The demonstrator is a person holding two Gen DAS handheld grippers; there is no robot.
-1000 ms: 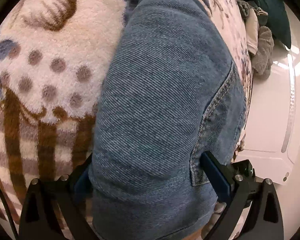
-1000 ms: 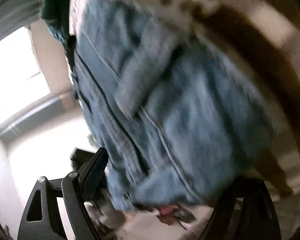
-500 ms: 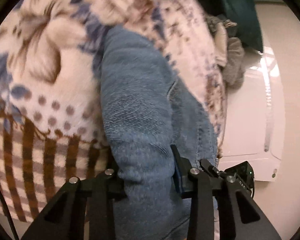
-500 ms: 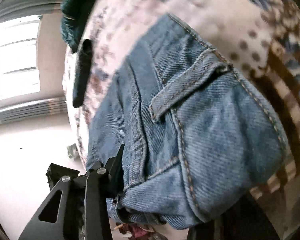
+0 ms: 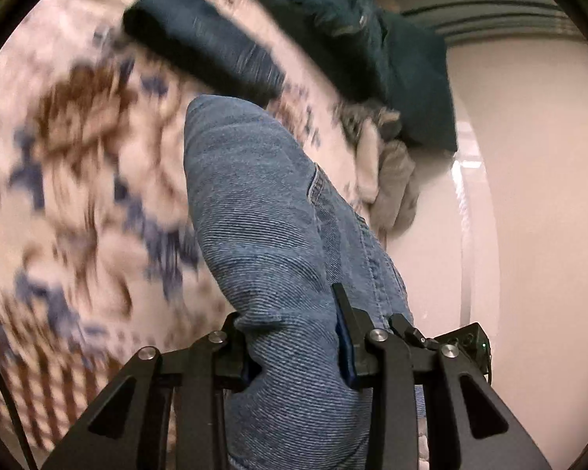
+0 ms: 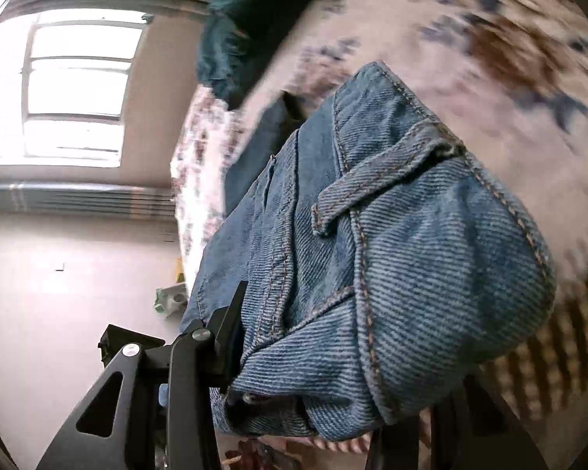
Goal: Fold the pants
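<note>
Patterned blanket [image 5: 78,180], cream with brown and navy motifs, fills the left half of the left wrist view and is blurred. At upper centre of that view a folded dark garment [image 5: 204,43] lies on the blanket, and a dark green fleece [image 5: 372,39] sits to its right, above a heap of grey and beige cloth [image 5: 392,180]. A pale wall [image 5: 537,196] occupies the right edge.

Blue denim pants [image 5: 270,235] run from the frame centre down to the bottom edge. The left gripper [image 5: 296,346] has its fingers [image 5: 347,337] closed narrow on a bunched fold of the denim; both pads press into the cloth.

In the right wrist view, a bright window [image 6: 74,82] stands at upper left, with a ribbed radiator [image 6: 78,199] below it and a pale floor [image 6: 39,293] beneath. The dark green fleece [image 6: 247,19] appears at top centre. The pants [image 6: 411,254] fill the centre and right, showing the waistband, a belt loop [image 6: 376,192] and orange stitching. The right gripper [image 6: 333,337] clamps the waistband end: the left finger [image 6: 231,325] presses the denim, while the other finger is hidden behind the cloth. The blanket [image 6: 470,39] lies at upper right, well behind the lifted waistband.
</note>
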